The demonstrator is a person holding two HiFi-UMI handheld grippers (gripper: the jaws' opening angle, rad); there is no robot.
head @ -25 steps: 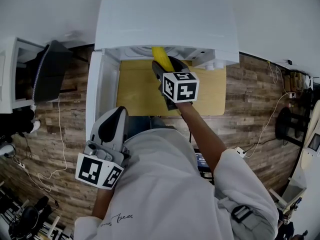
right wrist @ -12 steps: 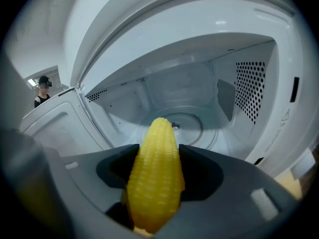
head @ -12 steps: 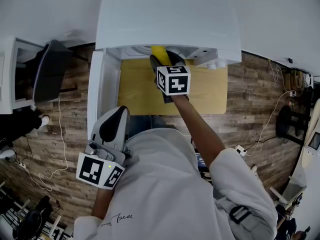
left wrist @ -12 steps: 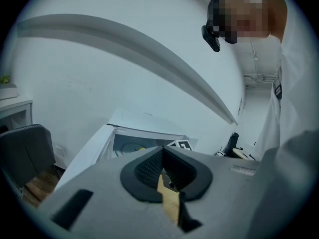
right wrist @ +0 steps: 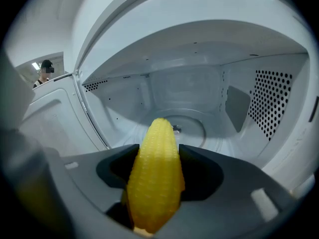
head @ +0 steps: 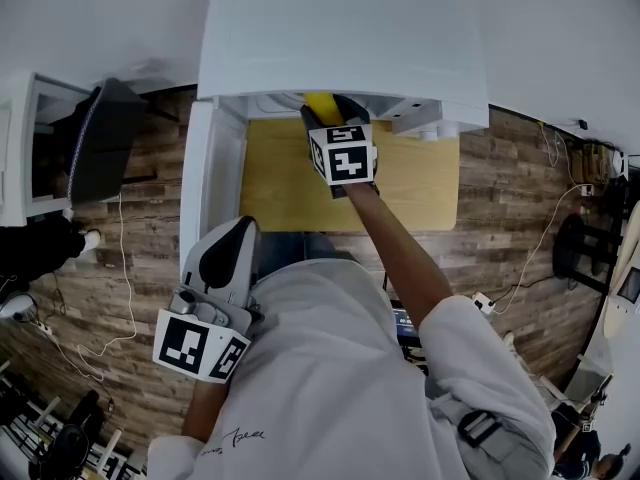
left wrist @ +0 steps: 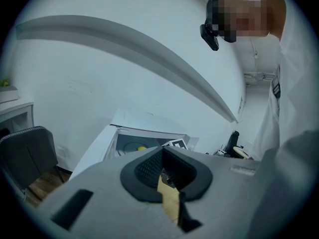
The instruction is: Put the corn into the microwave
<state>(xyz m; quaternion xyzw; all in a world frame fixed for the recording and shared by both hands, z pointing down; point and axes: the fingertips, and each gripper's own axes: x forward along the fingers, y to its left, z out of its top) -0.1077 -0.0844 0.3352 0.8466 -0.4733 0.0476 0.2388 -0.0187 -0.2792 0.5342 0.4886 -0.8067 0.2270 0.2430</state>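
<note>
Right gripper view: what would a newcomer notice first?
The bright yellow corn clamped in the right gripper fills the foreground, its tip pointing into the white microwave. Behind it lies the round turntable, with the open door at the left.

Light wooden table (head: 420, 183) set against a plain white wall (head: 90, 18). Under and around the table, brown wood-plank floor (head: 140, 238). Left of the table, a dark grey chair (head: 100, 138) beside a white cabinet (head: 15, 148), with a thin white cable (head: 118, 258) trailing over the planks. Right of the table, more cables (head: 548, 230) and a black stand (head: 572, 248). Soft, even light throughout.
</note>
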